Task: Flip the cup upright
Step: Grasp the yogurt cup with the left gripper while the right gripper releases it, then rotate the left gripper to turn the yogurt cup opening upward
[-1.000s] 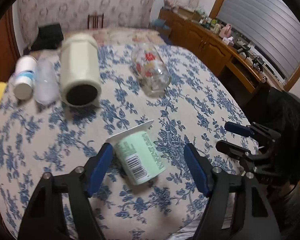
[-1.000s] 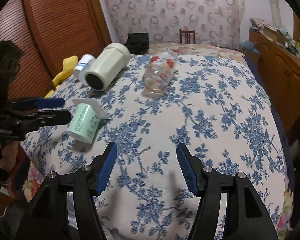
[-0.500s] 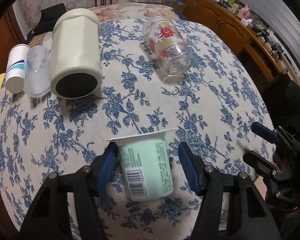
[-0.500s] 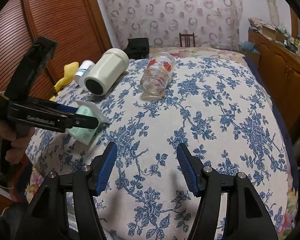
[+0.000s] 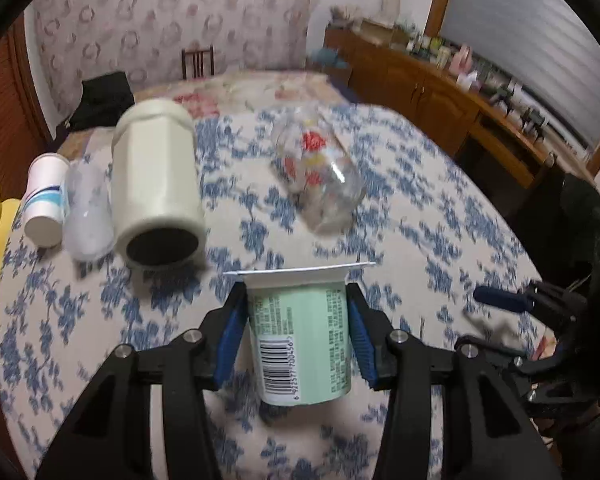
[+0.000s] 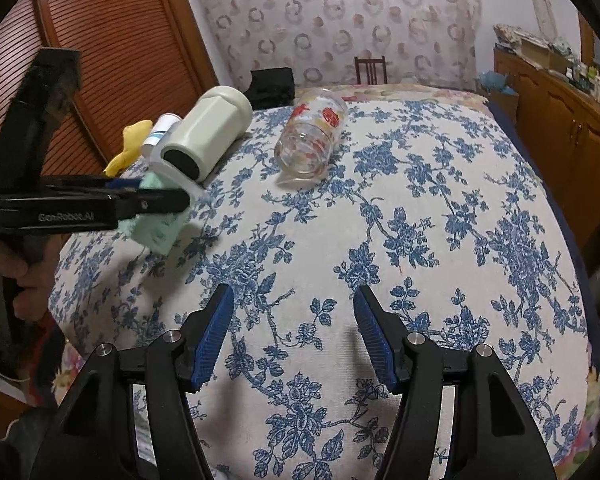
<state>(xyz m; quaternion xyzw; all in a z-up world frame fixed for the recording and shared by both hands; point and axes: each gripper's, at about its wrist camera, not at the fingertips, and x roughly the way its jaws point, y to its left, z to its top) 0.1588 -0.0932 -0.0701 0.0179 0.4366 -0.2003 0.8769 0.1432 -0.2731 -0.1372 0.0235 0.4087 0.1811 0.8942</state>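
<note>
The pale green yogurt cup [image 5: 300, 332] with a white rim and barcode is clamped between my left gripper's [image 5: 296, 334] blue pads [image 5: 230, 340]. It is lifted off the floral tablecloth [image 5: 440, 248], rim pointing away from the camera. In the right wrist view the left gripper [image 6: 156, 200] holds the same cup [image 6: 156, 228] tilted above the table's left edge. My right gripper [image 6: 294, 330] is open and empty over the near part of the cloth.
A large cream jar [image 5: 156, 184] lies on its side, mouth toward me. Beside it lie a frosted plastic cup [image 5: 86, 208] and a white-blue cup [image 5: 46, 200]. A clear glass with red flowers [image 5: 320, 176] lies on its side mid-table. A wooden sideboard [image 5: 440, 92] stands at right.
My left gripper closed on the green cup and raised it from the cloth, tilting its rim upward. The right gripper stayed in place, open.
</note>
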